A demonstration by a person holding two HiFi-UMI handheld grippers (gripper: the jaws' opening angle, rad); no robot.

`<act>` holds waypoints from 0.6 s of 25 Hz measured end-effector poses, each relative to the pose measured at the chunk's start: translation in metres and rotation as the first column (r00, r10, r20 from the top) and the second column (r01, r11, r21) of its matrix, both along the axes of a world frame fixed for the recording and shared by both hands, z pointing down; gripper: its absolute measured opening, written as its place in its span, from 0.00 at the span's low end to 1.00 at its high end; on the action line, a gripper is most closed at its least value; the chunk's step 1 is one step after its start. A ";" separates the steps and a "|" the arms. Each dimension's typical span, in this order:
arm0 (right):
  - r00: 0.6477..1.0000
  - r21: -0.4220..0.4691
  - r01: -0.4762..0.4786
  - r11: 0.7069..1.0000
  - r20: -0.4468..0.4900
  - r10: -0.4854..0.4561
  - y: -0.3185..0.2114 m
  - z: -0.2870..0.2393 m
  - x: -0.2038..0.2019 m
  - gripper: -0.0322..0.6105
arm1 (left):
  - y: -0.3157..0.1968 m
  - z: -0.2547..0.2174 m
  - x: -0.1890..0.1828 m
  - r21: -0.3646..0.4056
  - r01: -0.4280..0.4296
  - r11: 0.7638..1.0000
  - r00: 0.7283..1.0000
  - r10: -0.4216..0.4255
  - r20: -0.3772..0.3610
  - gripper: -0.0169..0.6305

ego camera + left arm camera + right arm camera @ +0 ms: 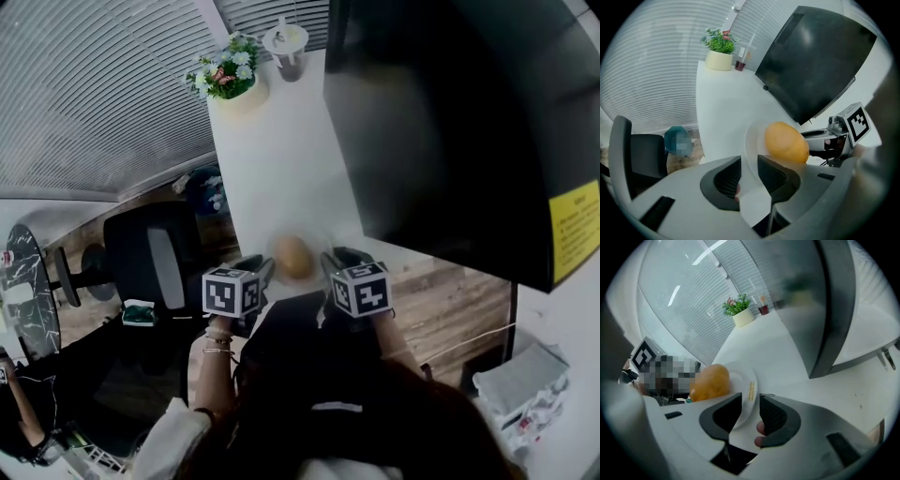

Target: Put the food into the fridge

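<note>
A rounded orange-yellow piece of food (293, 256) (786, 142) (711, 382) lies on a white plate (751, 140) (740, 380) at the near end of the white table (272, 169). My left gripper (265, 270) (749, 171) is shut on the plate's left rim, which fills the narrow gap between its dark pads. My right gripper (333, 258) (750, 408) is shut on the opposite rim in the same way. The black fridge (450, 141) (815, 61) (820, 301) stands on the table just beyond and to the right, its door shut.
A potted plant (230, 77) and a lidded cup with a straw (286, 47) stand at the table's far end by the window blinds. A black office chair (150, 253) is left of the table. Bagged items (525, 394) lie at the lower right.
</note>
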State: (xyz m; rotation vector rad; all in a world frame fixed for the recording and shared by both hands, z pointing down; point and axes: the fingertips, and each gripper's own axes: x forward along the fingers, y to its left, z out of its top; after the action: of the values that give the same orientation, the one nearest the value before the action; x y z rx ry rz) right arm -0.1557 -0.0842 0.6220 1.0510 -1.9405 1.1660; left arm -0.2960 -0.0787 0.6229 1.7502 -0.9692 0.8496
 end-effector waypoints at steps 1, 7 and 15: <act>1.000 -0.002 0.003 1.000 -0.002 -0.003 -0.001 0.000 0.000 0.24 | 0.000 0.000 0.001 -0.003 -0.013 1.000 1.000 0.013 0.003 0.22; 1.000 -0.015 0.026 1.000 -0.014 -0.027 0.002 0.002 -0.006 0.22 | 0.004 0.002 0.005 -0.028 -0.052 0.998 0.999 0.052 0.002 0.22; 0.999 -0.051 -0.039 0.998 0.019 0.040 0.000 0.002 -0.003 0.17 | 0.003 0.000 0.007 -0.045 -0.106 0.993 0.994 0.105 -0.024 0.21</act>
State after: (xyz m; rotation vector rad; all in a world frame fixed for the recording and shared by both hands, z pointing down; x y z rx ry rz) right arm -0.1590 -0.0843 0.6244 1.0591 -1.9032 1.2451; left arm -0.2892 -0.0755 0.6232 1.7800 -0.8422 0.9119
